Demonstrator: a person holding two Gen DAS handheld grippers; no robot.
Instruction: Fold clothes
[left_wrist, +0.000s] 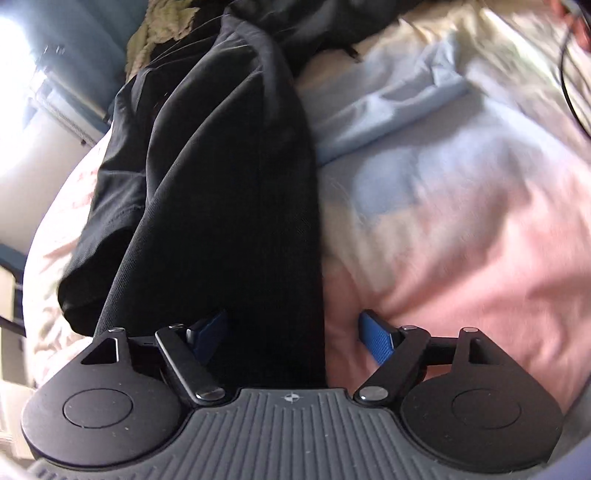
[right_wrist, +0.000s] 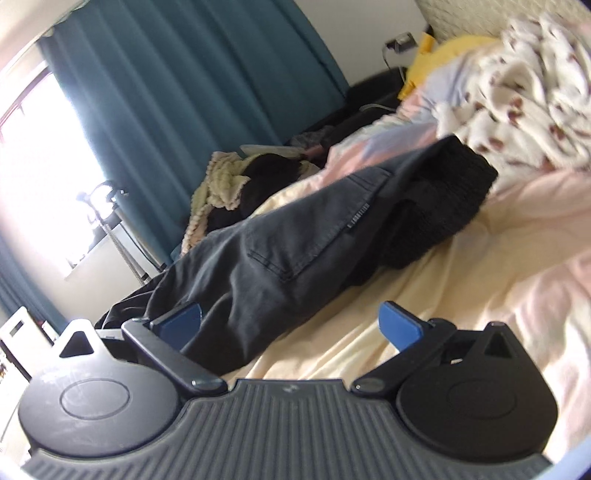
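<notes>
Dark trousers (left_wrist: 221, 184) lie stretched along the bed, running away from my left gripper (left_wrist: 293, 334). That gripper is open; the trouser end lies between its blue pads (left_wrist: 376, 339) and hides most of the left one. In the right wrist view the same trousers (right_wrist: 280, 251) show a back pocket with a small label. My right gripper (right_wrist: 291, 319) is open too, low over the sheet. The trouser cloth bulges in beside its left pad (right_wrist: 181, 317), while the right pad (right_wrist: 400, 321) stands over bare sheet. Neither gripper clamps the cloth.
The bed sheet (left_wrist: 461, 240) is pastel pink, blue and cream. A black knit garment (right_wrist: 443, 199) lies beyond the trousers, beside a white flowered blanket (right_wrist: 528, 92) and a yellow item (right_wrist: 443, 51). A heap of cream and black clothes (right_wrist: 229, 184) sits by the teal curtain (right_wrist: 184, 92).
</notes>
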